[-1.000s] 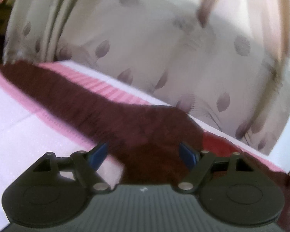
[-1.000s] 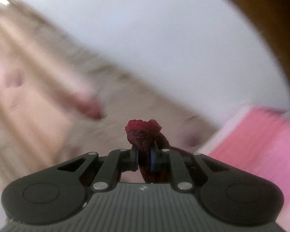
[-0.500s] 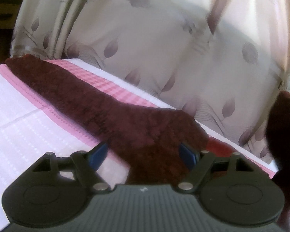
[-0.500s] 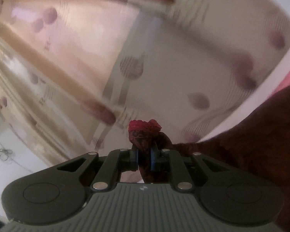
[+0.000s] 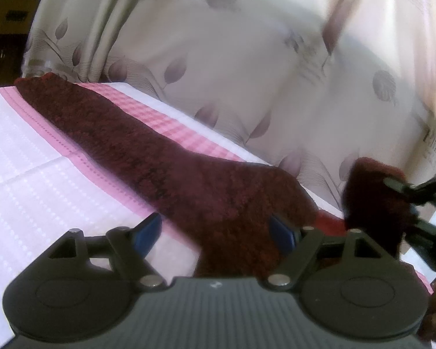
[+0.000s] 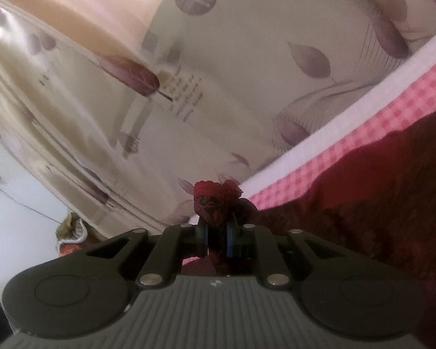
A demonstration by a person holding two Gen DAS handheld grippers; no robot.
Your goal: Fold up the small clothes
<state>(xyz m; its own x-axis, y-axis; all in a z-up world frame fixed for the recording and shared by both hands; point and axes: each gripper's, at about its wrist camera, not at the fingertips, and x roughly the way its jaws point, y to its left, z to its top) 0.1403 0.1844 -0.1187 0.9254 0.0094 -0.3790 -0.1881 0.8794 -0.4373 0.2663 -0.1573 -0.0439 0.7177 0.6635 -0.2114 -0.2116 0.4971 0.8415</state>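
Observation:
A long dark red knitted garment (image 5: 148,151) lies across a pink-and-white cloth (image 5: 29,174), running from the far left toward me. My left gripper (image 5: 215,232) hangs just over its near, wider end, open, with blue pads (image 5: 146,229) wide apart and the knit between them. At the right edge my right gripper (image 5: 404,203) is shut on a lifted end of the garment (image 5: 372,195). In the right wrist view that gripper (image 6: 217,232) pinches a bunched red tuft (image 6: 215,197). More of the garment (image 6: 378,209) spreads to its right on the pink checked border (image 6: 363,133).
A cream curtain (image 5: 247,72) with purple leaf prints hangs right behind the cloth's far edge. Dark furniture (image 5: 3,14) stands at the far left. Low on the left of the right wrist view are a white wall (image 6: 14,218) and a small brown and orange object (image 6: 69,232).
My right gripper has swung in from the right with the garment's end and now shows in the left wrist view. Its own view turned from wall to curtain and cloth. The left gripper stayed put.

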